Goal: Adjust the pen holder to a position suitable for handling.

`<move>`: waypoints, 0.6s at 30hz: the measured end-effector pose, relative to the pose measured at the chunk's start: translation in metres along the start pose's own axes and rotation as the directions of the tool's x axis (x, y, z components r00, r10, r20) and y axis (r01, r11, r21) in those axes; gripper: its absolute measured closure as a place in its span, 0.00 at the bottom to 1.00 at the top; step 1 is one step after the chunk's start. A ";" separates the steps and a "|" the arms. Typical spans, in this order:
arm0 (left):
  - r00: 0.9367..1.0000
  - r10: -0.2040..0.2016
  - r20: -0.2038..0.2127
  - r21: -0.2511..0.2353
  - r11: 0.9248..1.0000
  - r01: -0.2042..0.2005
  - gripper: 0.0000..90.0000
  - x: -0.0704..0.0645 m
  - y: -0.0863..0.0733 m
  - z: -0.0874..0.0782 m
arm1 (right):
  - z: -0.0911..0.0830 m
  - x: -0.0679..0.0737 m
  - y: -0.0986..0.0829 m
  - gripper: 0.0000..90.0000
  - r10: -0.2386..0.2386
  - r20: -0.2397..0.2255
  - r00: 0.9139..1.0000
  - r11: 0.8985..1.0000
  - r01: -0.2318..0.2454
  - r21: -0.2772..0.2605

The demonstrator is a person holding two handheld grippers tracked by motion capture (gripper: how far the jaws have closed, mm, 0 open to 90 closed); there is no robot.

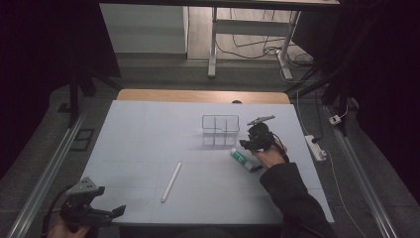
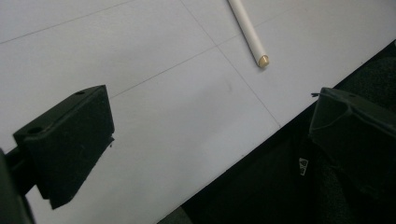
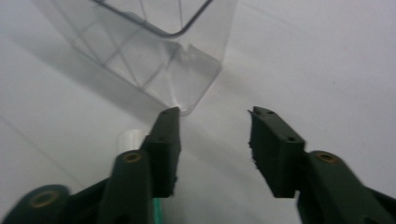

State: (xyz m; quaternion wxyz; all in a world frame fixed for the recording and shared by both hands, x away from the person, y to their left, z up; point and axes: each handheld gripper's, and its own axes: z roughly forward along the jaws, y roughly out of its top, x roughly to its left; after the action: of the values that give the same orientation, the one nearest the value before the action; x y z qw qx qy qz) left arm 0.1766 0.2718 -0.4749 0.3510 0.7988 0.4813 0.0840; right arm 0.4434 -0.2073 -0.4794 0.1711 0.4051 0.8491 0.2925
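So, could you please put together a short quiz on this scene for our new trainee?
1. True or false: the right tongs are shut on the green-and-white tube.
2. Which thing lies nearest the left tongs: (a) the clear divided organiser, (b) the white stick, (c) the tube?
3. Fill in: in the high view the tube lies on the white table cover, just in front of the ____.

Key: 1 false, the jaws stand open with nothing between them; 2 b; 3 organiser.
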 end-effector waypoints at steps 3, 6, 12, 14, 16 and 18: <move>1.000 -0.003 0.000 0.001 1.000 0.003 0.00 0.000 0.000 0.000 | 0.008 -0.006 0.006 0.77 0.022 -0.004 1.000 1.000 -0.022 0.015; 1.000 -0.004 0.000 0.001 1.000 0.004 0.00 0.001 0.000 0.000 | 0.017 -0.011 0.011 0.93 0.036 -0.029 0.999 0.999 -0.036 0.022; 1.000 -0.005 0.001 0.004 1.000 0.005 0.00 0.001 0.000 0.000 | 0.034 -0.011 0.019 1.00 0.038 -0.023 0.999 0.998 -0.036 0.047; 1.000 -0.005 0.000 0.004 1.000 0.005 0.00 0.001 0.000 0.000 | 0.038 -0.009 0.020 1.00 0.034 -0.032 0.999 0.998 -0.032 0.057; 1.000 -0.005 0.000 0.005 1.000 0.005 0.00 0.001 0.000 0.000 | 0.041 -0.005 0.021 1.00 0.018 -0.009 1.000 0.998 -0.017 0.066; 1.000 -0.005 0.000 0.007 1.000 0.005 0.00 0.001 0.001 0.001 | 0.042 -0.003 0.022 1.00 0.015 -0.011 1.000 0.998 -0.014 0.066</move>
State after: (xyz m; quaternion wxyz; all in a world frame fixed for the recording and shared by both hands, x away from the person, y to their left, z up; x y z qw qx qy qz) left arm 0.1777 0.2719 -0.4753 0.3484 0.7989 0.4834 0.0814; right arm 0.4804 -0.1839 -0.4971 0.1509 0.4149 0.8563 0.2680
